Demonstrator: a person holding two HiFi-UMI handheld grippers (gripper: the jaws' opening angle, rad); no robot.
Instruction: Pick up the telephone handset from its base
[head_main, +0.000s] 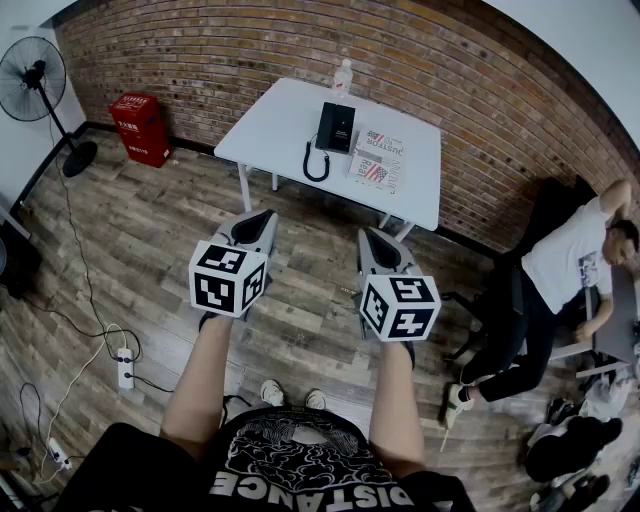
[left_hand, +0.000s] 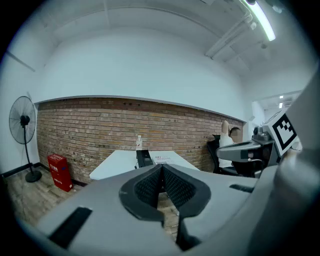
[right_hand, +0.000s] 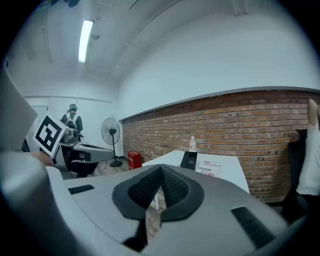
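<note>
Telephone handset (head_main: 329, 127) rests on its black base (head_main: 343, 128), upper centre of frame, on white counter (head_main: 275, 125) by brick wall (head_main: 200, 60). Coiled cord (head_main: 315, 163) curls at base's lower left. Left gripper (head_main: 266, 214) and right gripper (head_main: 367, 233) side by side at mid-frame, well apart from counter; both sets of jaws pressed together, nothing between them.

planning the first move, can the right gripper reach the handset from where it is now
Probably not yet: the right gripper hangs well short of the table, with floor between. Nothing blocks the handset, but its fingers are shut.
</note>
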